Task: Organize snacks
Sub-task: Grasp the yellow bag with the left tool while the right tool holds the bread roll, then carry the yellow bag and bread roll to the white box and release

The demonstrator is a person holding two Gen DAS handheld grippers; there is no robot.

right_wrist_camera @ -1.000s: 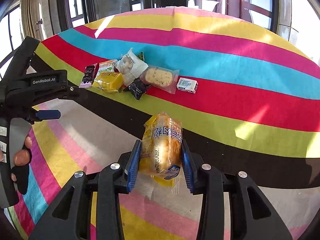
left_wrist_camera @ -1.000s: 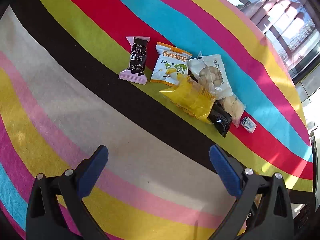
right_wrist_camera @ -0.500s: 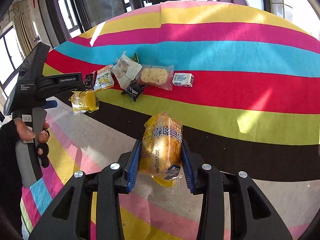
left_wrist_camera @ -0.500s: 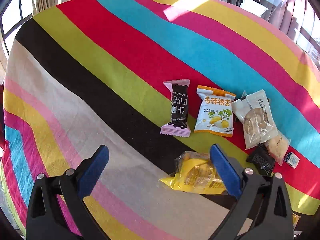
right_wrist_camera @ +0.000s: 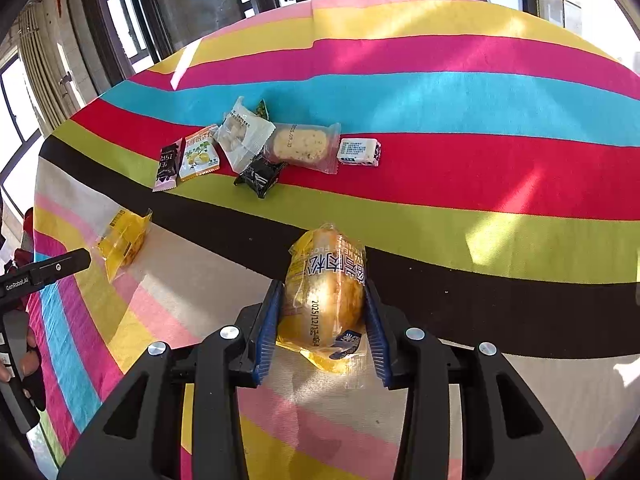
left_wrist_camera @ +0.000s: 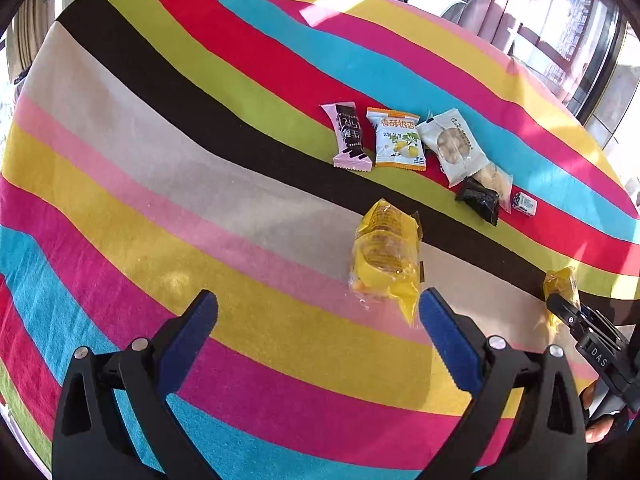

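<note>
Clamping a yellow bread packet (right_wrist_camera: 325, 304), your right hand-held gripper (right_wrist_camera: 322, 326) hovers; your left hand-held gripper (left_wrist_camera: 318, 330) gapes just behind another yellow snack packet (left_wrist_camera: 386, 256) on the bench (left_wrist_camera: 160, 184).

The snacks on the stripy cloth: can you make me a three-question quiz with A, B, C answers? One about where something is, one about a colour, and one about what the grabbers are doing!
1. Where does the loose yellow packet lie?
A. Alone, nearer the left gripper than the row of snacks
B. Under the black packet
C. On the blue stripe

2. What colour frames the top of the ginkgo-nut packet?
A. Purple
B. Orange
C. Grey

3. What is the right gripper doing?
A. Hanging open, holding nothing
B. Pressing on the cloth
C. Clamped on a yellow bun packet

Answers: 1 A, it sits apart from the row, just ahead of the open jaws. 2 B, an orange band crosses its top. 3 C, both jaws squeeze the packet's sides.
</note>
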